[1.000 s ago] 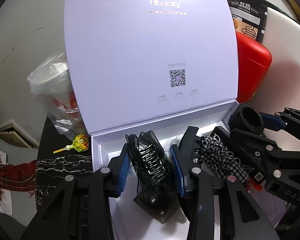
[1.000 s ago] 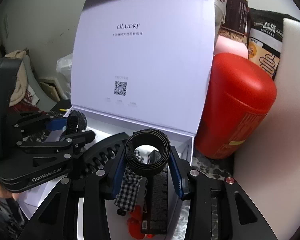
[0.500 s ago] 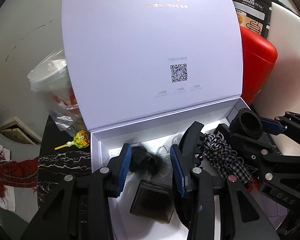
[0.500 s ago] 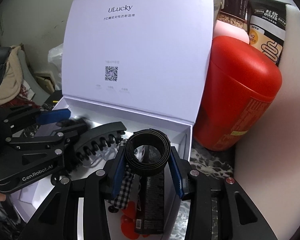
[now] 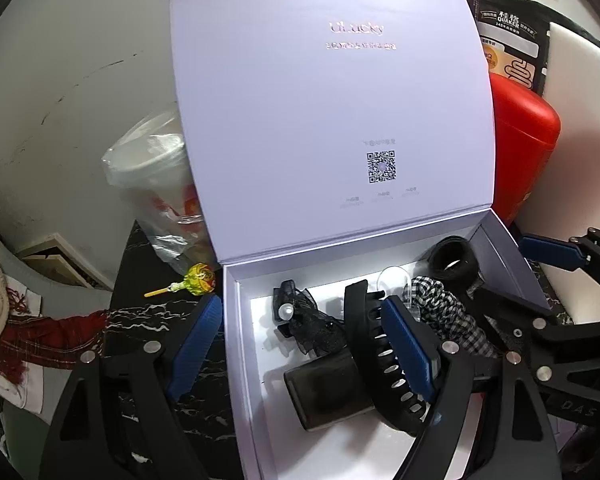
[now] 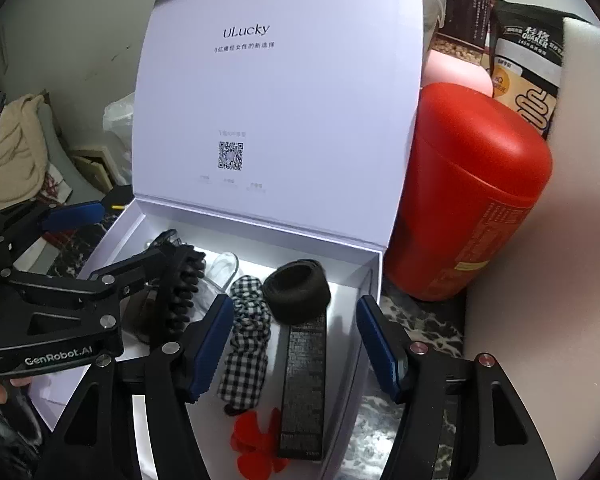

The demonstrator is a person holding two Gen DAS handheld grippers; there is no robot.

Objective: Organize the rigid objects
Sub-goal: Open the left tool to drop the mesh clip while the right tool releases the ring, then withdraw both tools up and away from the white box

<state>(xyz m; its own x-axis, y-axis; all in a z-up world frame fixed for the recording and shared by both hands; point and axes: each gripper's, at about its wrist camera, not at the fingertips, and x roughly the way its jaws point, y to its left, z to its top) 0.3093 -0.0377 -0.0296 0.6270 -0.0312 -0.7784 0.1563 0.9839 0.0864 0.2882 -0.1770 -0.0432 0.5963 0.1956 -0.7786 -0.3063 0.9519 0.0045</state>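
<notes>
A white gift box stands with its lid up. In it lie a black mesh bow clip, a black claw clip, a dark translucent case, a checked scrunchie and a black band. My left gripper hovers over the bow, jaws opening, pressing nothing. My right gripper hangs above the black band, jaws opening and free of it. The band rests on a long black carton beside the scrunchie. The left gripper shows at the left over the claw clip.
A red canister stands right of the box, with an oats bag and a jar behind. A bagged cup, a lollipop and a red scarf lie left. Red petals sit in the box's front.
The left jaws let go of the mesh bow, which dropped into the box, and spread wide. The right jaws spread too, leaving the black band lying on the carton.
</notes>
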